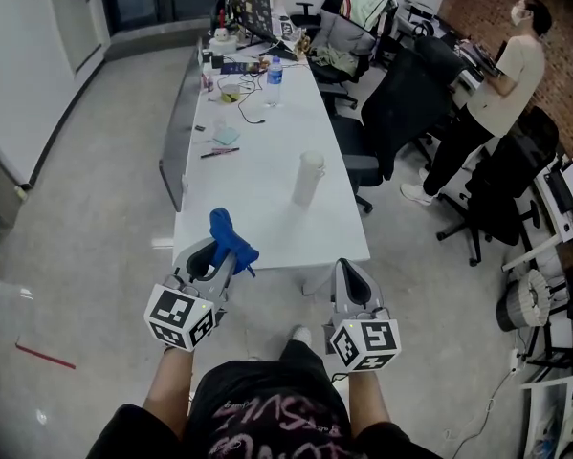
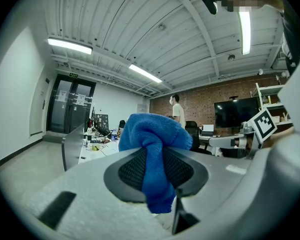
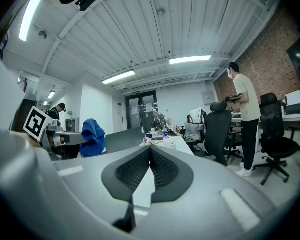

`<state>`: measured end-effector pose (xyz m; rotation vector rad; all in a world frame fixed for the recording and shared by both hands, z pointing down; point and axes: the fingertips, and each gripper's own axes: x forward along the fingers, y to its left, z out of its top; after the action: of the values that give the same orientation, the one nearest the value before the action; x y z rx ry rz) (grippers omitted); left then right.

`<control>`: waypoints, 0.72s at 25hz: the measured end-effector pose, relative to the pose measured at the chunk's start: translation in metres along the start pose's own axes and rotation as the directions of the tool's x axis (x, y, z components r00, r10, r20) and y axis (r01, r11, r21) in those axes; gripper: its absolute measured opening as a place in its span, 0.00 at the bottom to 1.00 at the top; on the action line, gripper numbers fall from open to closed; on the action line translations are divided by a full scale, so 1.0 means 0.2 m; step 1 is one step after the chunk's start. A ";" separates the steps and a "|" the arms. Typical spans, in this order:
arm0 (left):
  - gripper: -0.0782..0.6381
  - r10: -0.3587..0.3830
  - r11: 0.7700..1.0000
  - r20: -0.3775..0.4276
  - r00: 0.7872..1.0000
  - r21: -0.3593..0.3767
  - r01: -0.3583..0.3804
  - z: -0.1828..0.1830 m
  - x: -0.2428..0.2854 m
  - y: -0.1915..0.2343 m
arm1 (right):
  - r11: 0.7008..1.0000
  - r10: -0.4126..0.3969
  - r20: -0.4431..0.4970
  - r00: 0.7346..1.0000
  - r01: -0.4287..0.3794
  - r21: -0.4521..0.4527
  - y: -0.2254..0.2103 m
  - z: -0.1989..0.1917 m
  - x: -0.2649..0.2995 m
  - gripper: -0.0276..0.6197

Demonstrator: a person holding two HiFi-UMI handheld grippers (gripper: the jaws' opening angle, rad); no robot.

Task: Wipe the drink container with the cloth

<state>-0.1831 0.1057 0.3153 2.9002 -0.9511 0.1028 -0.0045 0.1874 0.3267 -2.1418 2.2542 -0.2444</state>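
The left hand-held gripper (image 1: 227, 254) is on the left side, in front of the person and just before the near end of the long white bench (image 1: 267, 213). Its jaws are closed on a blue cloth (image 1: 231, 237). In the left gripper view the cloth is pinched between the two dark pads: a thick bunch of it stands above the jaws and a shorter end hangs below them. The marker cube (image 1: 179, 316) of this hand-held gripper faces the head camera.

The bench runs away from the person. The drink container (image 1: 307, 178), a tall white cup, stands on the bench about halfway along it and nearer to its right edge. It is well apart from both hand-held grippers, and nothing touches it. Farther along the bench there are a clear water bottle (image 1: 275, 81), some cables and other small things that are too small to name.

The right hand-held gripper (image 1: 351, 273) is to the right of the cloth, near the right corner of the bench's near end. Its jaws are fully together — the right gripper view shows the two pads meeting, with nothing between them.

Still more to the right, black office chairs (image 1: 406, 103) stand beside the bench, and a person in a light shirt (image 1: 501, 79) stands near a brick wall.
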 end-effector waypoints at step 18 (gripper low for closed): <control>0.23 -0.003 1.000 -0.041 0.999 -0.014 0.002 -0.07 0.27 0.10 | 1.000 -0.008 -0.026 1.000 0.008 0.019 -0.20 -0.04 0.24 0.04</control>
<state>-0.1517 0.0590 0.3345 2.8748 -0.9381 0.1539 0.0317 0.1391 0.3438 -2.1513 2.2481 -0.2948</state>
